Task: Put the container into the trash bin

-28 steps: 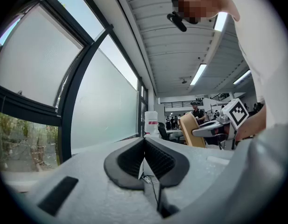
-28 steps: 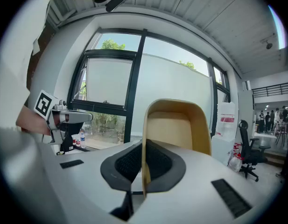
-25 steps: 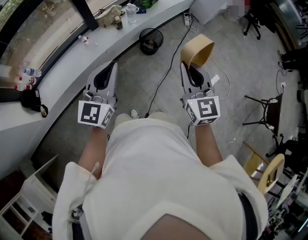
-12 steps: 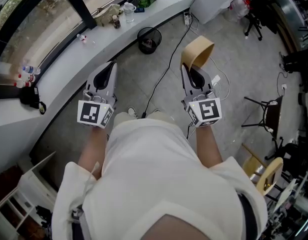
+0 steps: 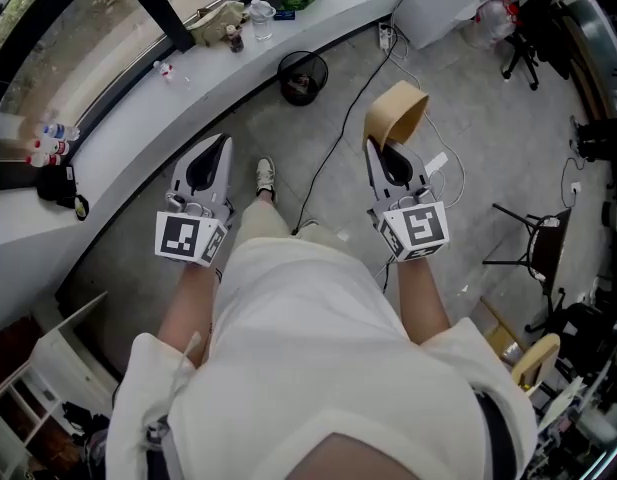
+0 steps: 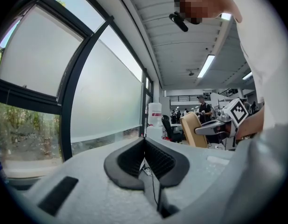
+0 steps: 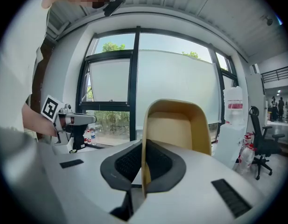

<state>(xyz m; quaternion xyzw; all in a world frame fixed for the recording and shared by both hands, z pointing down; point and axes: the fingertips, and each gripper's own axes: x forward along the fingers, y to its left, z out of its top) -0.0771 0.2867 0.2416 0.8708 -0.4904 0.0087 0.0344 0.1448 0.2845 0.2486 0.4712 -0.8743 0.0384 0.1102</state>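
As the person (image 5: 308, 358) is stepping toward the trash bin (image 5: 303, 76), the right gripper (image 5: 381, 148) is clamping the container (image 5: 396, 111), while the left gripper (image 5: 221, 140) is riding closed and empty.

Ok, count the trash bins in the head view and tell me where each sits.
1. The black trash bin stands on the floor against the curved ledge. Others may hide in the cluttered right side.

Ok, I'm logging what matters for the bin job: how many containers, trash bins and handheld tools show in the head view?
tan container: 1
black trash bin: 1
handheld tools: 2, the left tool and the right tool
Total: 4
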